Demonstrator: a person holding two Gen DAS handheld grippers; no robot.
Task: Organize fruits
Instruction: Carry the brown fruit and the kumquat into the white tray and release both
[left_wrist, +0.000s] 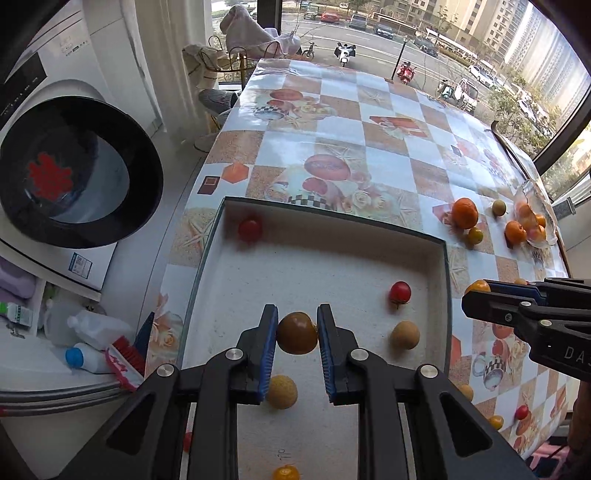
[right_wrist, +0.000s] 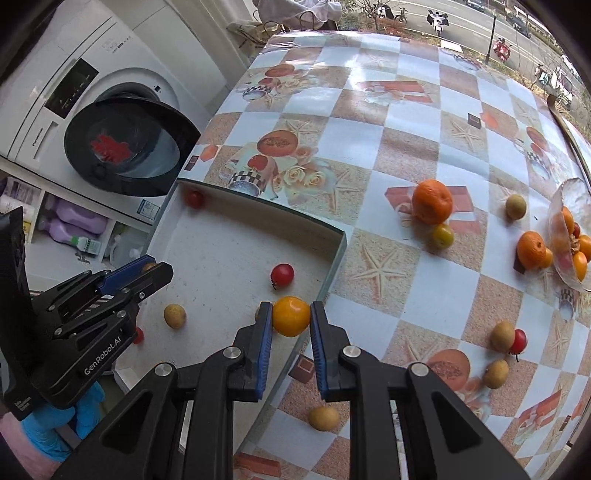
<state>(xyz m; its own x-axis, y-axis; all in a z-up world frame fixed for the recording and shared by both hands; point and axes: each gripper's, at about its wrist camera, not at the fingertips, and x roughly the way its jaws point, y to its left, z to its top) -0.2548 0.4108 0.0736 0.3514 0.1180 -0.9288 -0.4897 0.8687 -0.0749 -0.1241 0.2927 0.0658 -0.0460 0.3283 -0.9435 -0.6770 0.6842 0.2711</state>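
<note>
My left tool (left_wrist: 297, 334) grips a smooth brownish round fruit (left_wrist: 296, 333) low-centre over the white tray (left_wrist: 439, 266). My right tool (right_wrist: 291, 317) clamps a glossy orange-yellow round fruit (right_wrist: 291, 316).

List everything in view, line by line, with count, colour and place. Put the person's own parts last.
Tray: one, white, dark rim, near left of the table.
Cherry tomatoes: two in the tray clearly seen, red; one more on the cloth.
Longans: two in the tray, tan; several more loose on the cloth.
Mandarins: two loose on the cloth, orange, far right.
Glass dish: one, clear, holding orange fruit, right edge.
Tablecloth: one, checked, printed.
Washing machine: one, white, door open, left.
Left tongs: black with blue pads, shut on a brownish-yellow fruit over the tray.
Right tongs: same, shut on an orange-yellow fruit by the tray's edge.
</note>
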